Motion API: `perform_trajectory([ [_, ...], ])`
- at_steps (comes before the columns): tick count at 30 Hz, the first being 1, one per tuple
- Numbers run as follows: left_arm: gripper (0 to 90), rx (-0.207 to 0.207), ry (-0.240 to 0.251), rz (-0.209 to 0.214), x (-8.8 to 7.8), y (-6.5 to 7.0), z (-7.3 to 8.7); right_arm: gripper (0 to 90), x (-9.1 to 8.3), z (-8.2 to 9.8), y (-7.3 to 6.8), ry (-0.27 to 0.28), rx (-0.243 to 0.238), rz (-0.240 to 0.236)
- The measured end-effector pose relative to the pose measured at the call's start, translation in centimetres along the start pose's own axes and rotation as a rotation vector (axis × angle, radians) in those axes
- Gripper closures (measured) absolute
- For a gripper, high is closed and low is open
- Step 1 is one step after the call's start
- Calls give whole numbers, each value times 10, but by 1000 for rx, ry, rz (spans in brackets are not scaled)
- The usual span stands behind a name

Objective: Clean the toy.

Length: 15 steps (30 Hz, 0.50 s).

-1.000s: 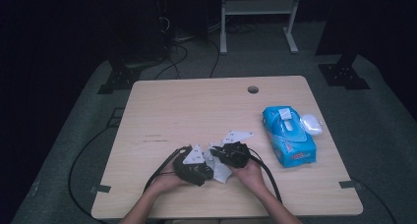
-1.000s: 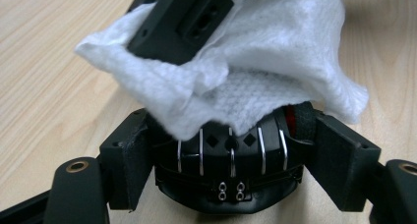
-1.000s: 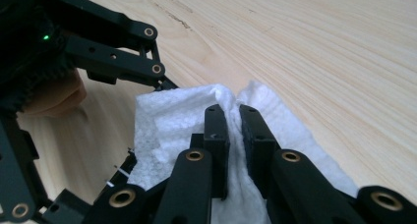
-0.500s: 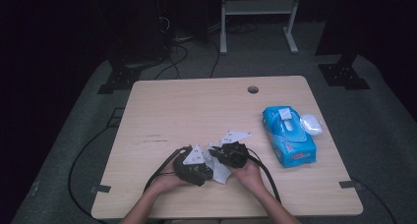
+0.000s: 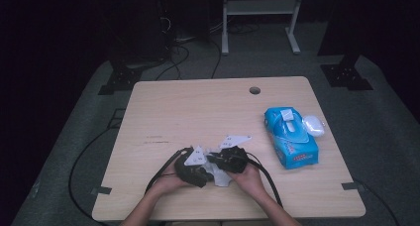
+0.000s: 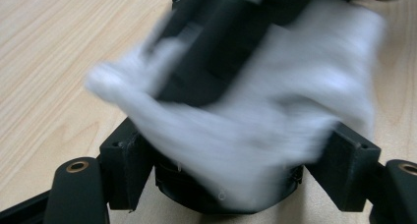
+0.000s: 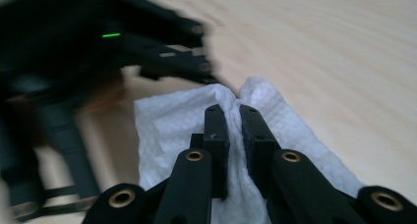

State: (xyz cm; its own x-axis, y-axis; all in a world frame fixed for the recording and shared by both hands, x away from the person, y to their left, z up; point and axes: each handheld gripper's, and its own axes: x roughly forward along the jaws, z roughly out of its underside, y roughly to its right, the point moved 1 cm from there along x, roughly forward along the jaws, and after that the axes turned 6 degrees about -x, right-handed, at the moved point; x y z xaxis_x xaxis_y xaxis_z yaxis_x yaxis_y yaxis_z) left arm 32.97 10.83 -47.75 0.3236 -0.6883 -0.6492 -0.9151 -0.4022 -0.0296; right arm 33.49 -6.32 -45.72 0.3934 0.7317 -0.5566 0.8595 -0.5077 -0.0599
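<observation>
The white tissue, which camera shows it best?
The right gripper view: the white tissue is sharp, pinched between the right tongs. The left gripper view blurs it; the high view shows a small patch.

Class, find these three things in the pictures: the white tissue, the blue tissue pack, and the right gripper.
white tissue [image 7: 162, 117]: right gripper view, flat part left of the jaws.
blue tissue pack [image 5: 292, 145]: high view, middle of its blue top.
right gripper [image 7: 234, 120]: right gripper view, between its fingertips, pinched on the tissue.
</observation>
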Motion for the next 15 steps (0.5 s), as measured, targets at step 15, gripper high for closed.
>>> perform_trajectory([
  [15,249,11,-19,-16,1,1,0,825,-24,19,-1,-33,-53,27],
])
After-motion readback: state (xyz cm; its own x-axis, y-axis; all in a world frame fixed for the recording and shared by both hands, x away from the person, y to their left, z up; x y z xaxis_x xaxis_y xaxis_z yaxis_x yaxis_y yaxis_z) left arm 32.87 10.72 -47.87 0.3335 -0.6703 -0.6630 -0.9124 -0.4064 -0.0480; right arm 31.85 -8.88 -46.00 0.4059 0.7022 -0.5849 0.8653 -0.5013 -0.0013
